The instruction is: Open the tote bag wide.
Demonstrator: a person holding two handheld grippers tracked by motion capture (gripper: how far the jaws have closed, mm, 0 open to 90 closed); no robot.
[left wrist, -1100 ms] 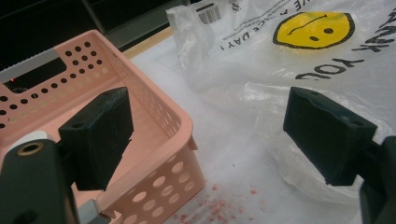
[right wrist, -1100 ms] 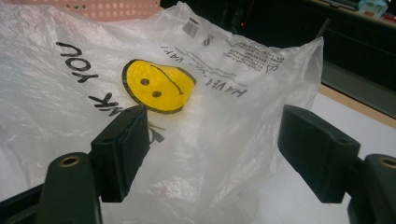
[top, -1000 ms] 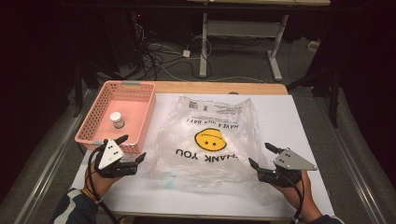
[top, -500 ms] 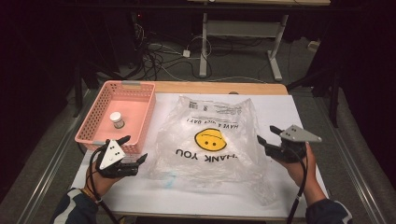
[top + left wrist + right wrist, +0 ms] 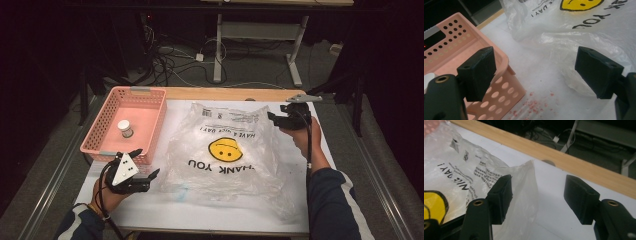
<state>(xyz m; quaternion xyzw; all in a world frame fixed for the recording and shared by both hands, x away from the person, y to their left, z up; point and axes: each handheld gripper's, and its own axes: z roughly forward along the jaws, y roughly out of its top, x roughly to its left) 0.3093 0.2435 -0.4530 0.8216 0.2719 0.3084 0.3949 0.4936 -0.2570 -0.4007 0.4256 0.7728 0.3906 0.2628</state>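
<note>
Right gripper (image 5: 274, 118), jaws spread, hovers at the plastic bag's (image 5: 225, 150) far corner (apparently not touching); left gripper (image 5: 145, 165) gapes beside the pink basket (image 5: 150, 120).

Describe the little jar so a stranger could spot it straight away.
Start at the pink basket on the table's left side, next to the clear plastic bag with the yellow smiley. Inside the basket stands one small jar, pale with a white lid. It is the basket's sole content and the only upright round item on the table.
</note>
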